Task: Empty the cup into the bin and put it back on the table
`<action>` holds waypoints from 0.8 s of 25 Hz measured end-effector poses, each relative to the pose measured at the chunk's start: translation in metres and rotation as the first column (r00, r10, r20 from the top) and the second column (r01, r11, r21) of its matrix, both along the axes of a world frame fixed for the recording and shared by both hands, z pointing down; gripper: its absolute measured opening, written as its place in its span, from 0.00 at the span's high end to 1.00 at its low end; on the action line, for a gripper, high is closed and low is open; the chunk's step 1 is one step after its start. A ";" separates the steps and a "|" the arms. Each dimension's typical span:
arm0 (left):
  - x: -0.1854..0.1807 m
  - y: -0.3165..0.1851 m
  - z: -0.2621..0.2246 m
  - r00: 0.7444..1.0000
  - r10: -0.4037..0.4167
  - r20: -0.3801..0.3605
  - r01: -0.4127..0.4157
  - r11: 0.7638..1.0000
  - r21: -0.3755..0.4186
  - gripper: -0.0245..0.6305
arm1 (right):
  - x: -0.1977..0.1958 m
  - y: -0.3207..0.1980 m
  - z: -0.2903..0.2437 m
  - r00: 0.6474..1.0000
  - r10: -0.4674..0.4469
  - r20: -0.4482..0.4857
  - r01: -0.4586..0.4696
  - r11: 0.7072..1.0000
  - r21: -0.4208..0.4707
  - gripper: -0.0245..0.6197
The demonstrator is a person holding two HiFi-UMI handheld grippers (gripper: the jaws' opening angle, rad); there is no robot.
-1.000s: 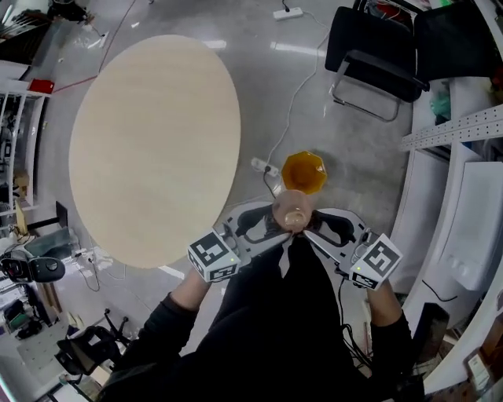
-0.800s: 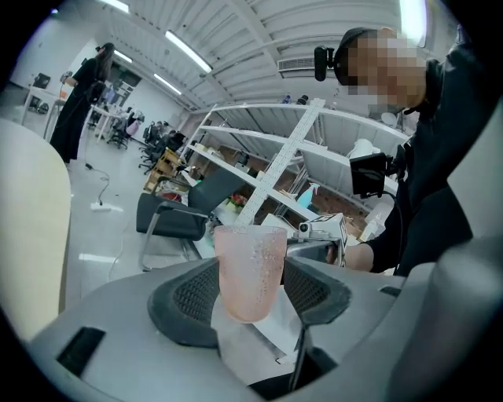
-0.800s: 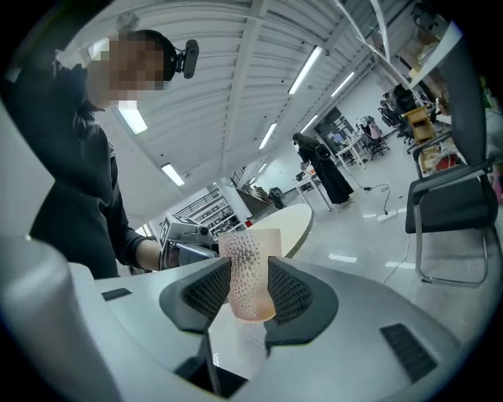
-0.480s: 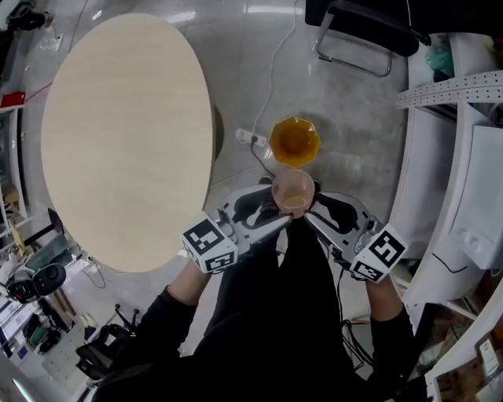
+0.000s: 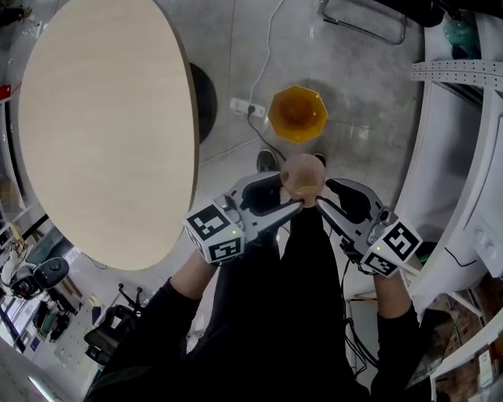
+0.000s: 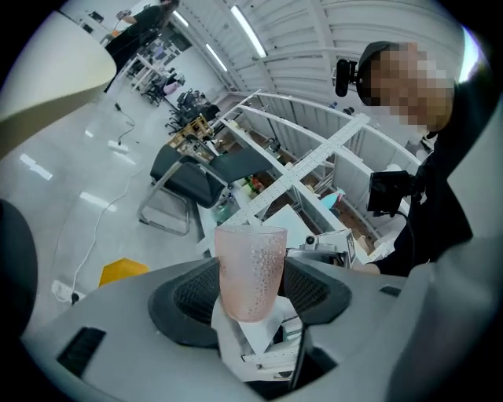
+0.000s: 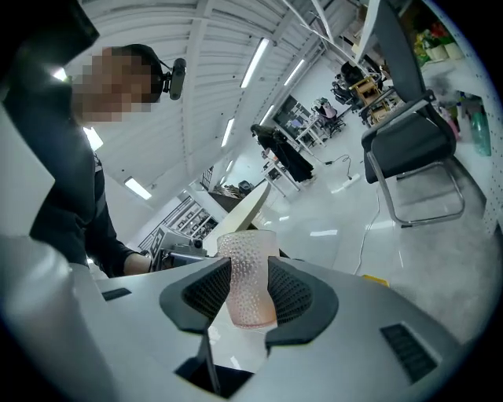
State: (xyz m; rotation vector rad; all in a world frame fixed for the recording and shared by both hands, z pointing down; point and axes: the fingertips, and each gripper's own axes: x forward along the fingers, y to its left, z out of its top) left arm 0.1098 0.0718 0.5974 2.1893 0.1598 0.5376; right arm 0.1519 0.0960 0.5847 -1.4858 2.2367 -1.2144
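Note:
A pink, dimpled see-through cup (image 5: 303, 176) hangs in the air in front of the person, over the floor. My left gripper (image 5: 289, 202) and my right gripper (image 5: 318, 201) both grip it from opposite sides. In the left gripper view the cup (image 6: 250, 271) stands upright between the dark pads, and likewise the cup (image 7: 249, 279) in the right gripper view. The orange bin (image 5: 298, 114) stands on the floor just beyond the cup, also visible as the bin (image 6: 122, 271). The round beige table (image 5: 102, 133) lies to the left. Whatever is inside the cup is not clear.
A white power strip (image 5: 240, 104) with its cable lies on the floor between table and bin. The table's dark base (image 5: 206, 102) shows under its edge. A black chair's frame (image 5: 369, 16) stands at the back, white shelving (image 5: 464, 118) along the right.
The head view has swung: table and bin have slid up and left in the picture. The cup stays held between both grippers, now a little further below the bin in view.

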 end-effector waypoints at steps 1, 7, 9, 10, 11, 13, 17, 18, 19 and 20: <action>0.000 -0.002 0.009 1.000 -0.006 0.007 0.006 1.000 -0.019 0.57 | 0.001 -0.002 0.008 1.000 0.006 0.008 -0.006 1.000 -0.007 0.72; -0.001 -0.003 0.052 0.998 -0.021 0.058 0.026 0.996 -0.091 0.57 | 0.000 -0.003 0.052 0.997 0.036 0.071 -0.033 0.999 -0.037 0.72; -0.002 -0.001 0.063 0.997 -0.007 0.079 0.015 0.996 -0.091 0.57 | -0.001 0.001 0.065 0.993 0.047 0.104 -0.042 0.998 -0.047 0.72; -0.002 0.001 0.067 0.996 -0.001 0.085 0.009 0.996 -0.094 0.57 | -0.002 0.002 0.069 0.991 0.054 0.120 -0.048 0.997 -0.053 0.72; -0.001 0.001 0.070 0.996 0.003 0.089 0.006 0.995 -0.098 0.57 | -0.002 0.004 0.073 0.989 0.061 0.132 -0.054 0.997 -0.057 0.72; 0.001 0.000 0.077 0.996 0.002 0.092 0.008 0.994 -0.107 0.57 | 0.000 0.003 0.081 0.986 0.075 0.147 -0.067 0.996 -0.061 0.72; 0.004 -0.005 0.091 0.994 -0.003 0.108 0.017 0.991 -0.131 0.57 | 0.004 -0.001 0.095 0.980 0.103 0.168 -0.092 0.993 -0.070 0.72; 0.004 -0.006 0.094 0.993 -0.001 0.116 0.017 0.990 -0.138 0.57 | 0.005 -0.002 0.098 0.978 0.111 0.175 -0.099 0.992 -0.075 0.72; 0.005 -0.006 0.097 0.992 0.001 0.123 0.017 0.990 -0.142 0.57 | 0.005 -0.002 0.101 0.976 0.119 0.182 -0.106 0.991 -0.079 0.72; 0.005 -0.006 0.099 0.992 0.003 0.128 0.016 0.989 -0.144 0.57 | 0.005 -0.002 0.103 0.974 0.126 0.187 -0.112 0.990 -0.083 0.72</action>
